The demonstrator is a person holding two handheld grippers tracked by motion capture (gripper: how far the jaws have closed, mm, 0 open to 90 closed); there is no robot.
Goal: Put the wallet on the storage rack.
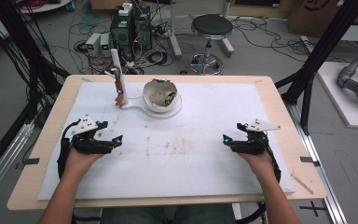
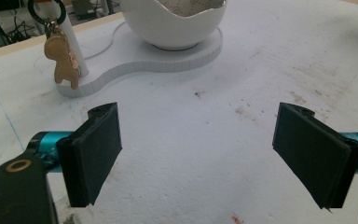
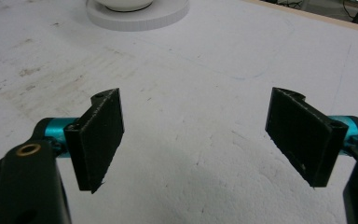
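Grippers, left (image 1: 114, 141) and right (image 1: 228, 140), rest mid-frame, jaws spread, empty; approach the keyring (image 2: 63, 60), upper left, slowly.

Desk (image 1: 46, 140): pale wood edge, topped by a matt white foam sheet (image 2: 205, 154), grainy and stained. Bowl (image 2: 172, 23): smooth glossy white. Hand-held gripper pads (image 3: 100, 140): matt black, rough-textured; teal metal-looking fittings. Charm (image 2: 64, 58): tan, wood-like.
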